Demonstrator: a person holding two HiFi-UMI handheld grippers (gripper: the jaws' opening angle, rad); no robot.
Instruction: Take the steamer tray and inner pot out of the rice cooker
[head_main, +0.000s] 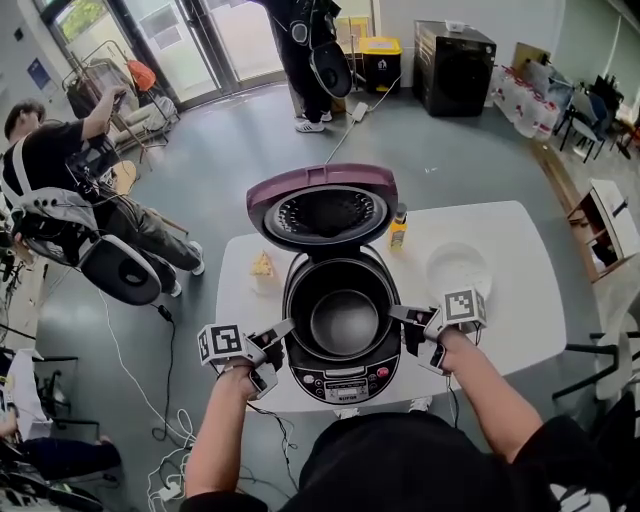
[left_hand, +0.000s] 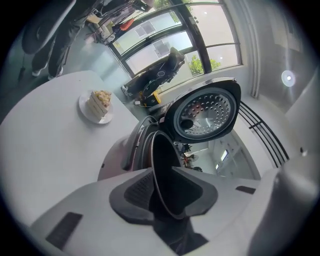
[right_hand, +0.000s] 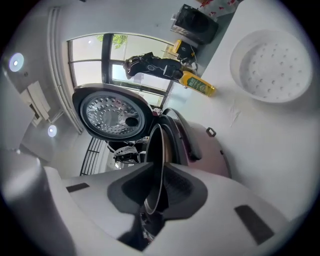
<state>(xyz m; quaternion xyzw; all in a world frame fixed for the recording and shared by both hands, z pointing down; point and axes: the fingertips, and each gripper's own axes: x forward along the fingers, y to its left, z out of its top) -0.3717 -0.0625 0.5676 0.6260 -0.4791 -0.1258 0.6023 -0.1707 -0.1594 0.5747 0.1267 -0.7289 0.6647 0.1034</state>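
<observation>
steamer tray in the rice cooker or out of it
Out. The white steamer tray lies on the table beside the rice cooker, apart from it; inside the cooker only the inner pot shows.

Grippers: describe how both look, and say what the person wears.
The left gripper and right gripper are alike: light grey bodies, each carrying a white cube printed with black square markers. Their fingers are broad grey wedges lined with dark textured pads. The person wears a black top; no sleeves cover the forearms.
</observation>
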